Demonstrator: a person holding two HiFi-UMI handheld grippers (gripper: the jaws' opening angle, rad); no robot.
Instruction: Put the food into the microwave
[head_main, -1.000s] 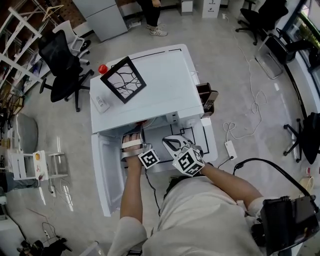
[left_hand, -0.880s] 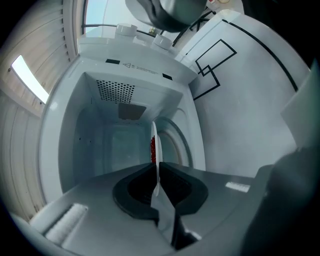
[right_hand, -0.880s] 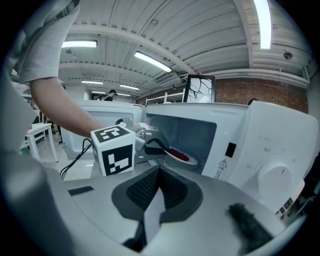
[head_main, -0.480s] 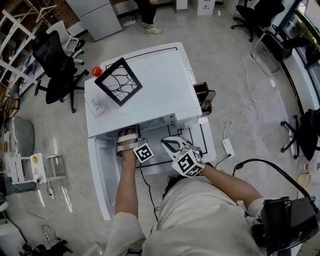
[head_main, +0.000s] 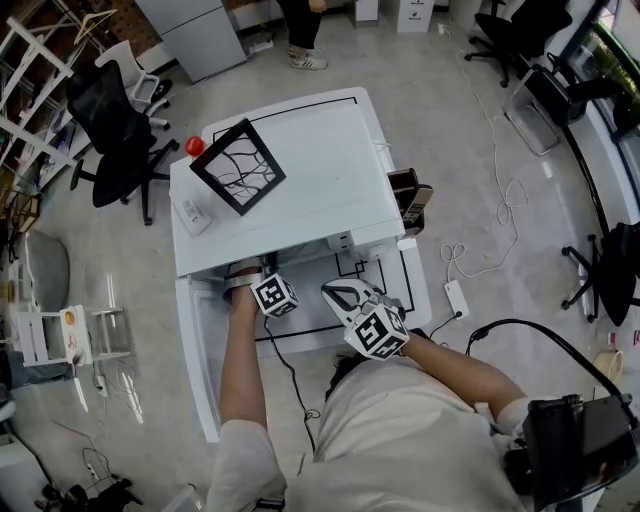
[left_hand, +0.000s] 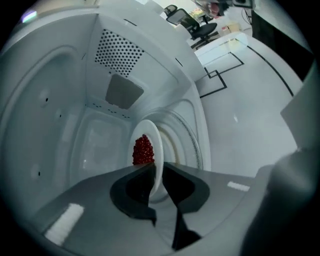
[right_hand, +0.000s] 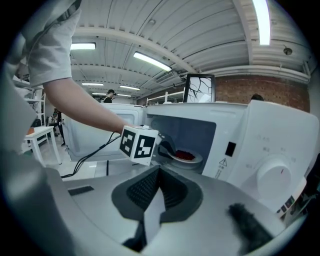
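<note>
A white plate (left_hand: 154, 145) with a heap of red food (left_hand: 143, 149) hangs inside the white microwave's (right_hand: 250, 150) cavity. My left gripper (left_hand: 157, 171) is shut on the plate's near rim. From the right gripper view the plate (right_hand: 189, 157) sits in the cavity mouth, behind the left gripper's marker cube (right_hand: 139, 144). In the head view the left gripper (head_main: 262, 285) reaches under the microwave's front edge (head_main: 330, 245), and the plate is hidden there. My right gripper (head_main: 338, 292) hovers in front of the microwave, jaws shut on nothing (right_hand: 159, 175).
The microwave door (head_main: 200, 350) is swung open to the left. A black framed picture (head_main: 238, 161), a red knob (head_main: 194, 146) and a small white box (head_main: 191, 212) lie beyond. A cable (head_main: 285, 370) trails near my left arm. Black office chairs (head_main: 115, 120) stand left.
My left gripper has moved forward with the plate, from the cavity's mouth deeper into the microwave. The right gripper has stayed in place.
</note>
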